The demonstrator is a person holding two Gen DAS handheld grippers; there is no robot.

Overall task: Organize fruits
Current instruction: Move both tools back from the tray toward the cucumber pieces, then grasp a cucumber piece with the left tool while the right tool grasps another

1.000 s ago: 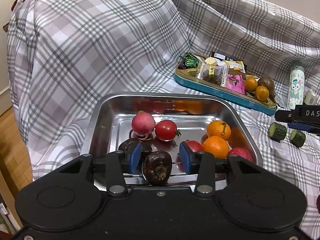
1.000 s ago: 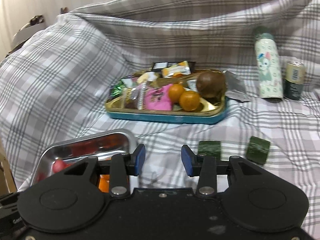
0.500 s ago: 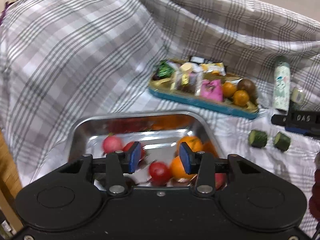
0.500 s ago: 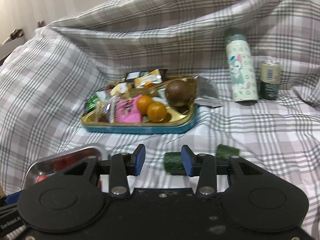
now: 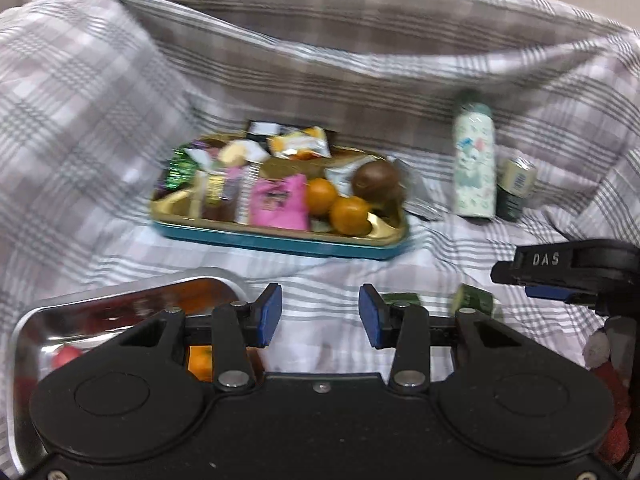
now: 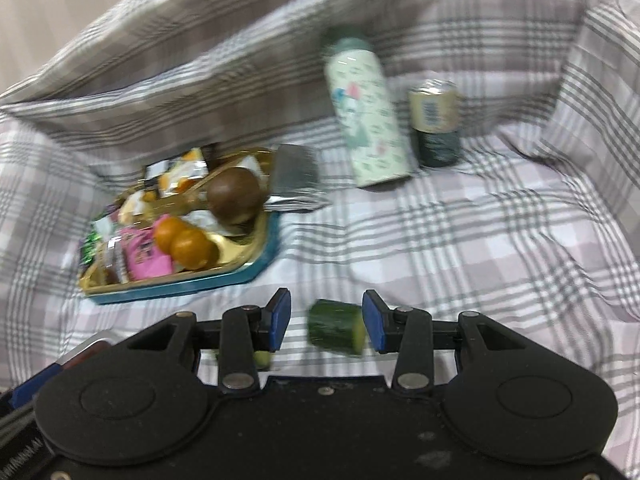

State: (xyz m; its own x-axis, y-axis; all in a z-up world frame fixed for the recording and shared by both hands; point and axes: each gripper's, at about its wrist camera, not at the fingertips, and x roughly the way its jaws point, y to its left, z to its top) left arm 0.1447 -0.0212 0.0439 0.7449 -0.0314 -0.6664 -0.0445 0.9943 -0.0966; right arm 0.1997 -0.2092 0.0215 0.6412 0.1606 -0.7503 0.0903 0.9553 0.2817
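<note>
My left gripper (image 5: 320,316) is open and empty above the checked cloth, just right of the steel tray (image 5: 120,300), where an orange (image 5: 200,364) and red fruit show. Beyond it, the teal and gold tray (image 5: 280,240) carries snack packets, two oranges (image 5: 320,196) and a round brown fruit (image 5: 376,180). My right gripper (image 6: 326,322) is open. A cucumber piece (image 6: 336,328) lies on the cloth between its fingers, near the right pad. The left finger partly hides a second cucumber piece (image 6: 262,358).
A patterned bottle (image 6: 368,112) and a small can (image 6: 434,120) stand at the back right. A foil packet (image 6: 296,176) lies beside the teal tray (image 6: 256,268). The cloth rises in folds behind and on both sides. Both views are blurred.
Both grippers have swung right. The left one has left the steel tray and the dark fruit that lay between its fingers. A cucumber piece now lies between the right fingers.
</note>
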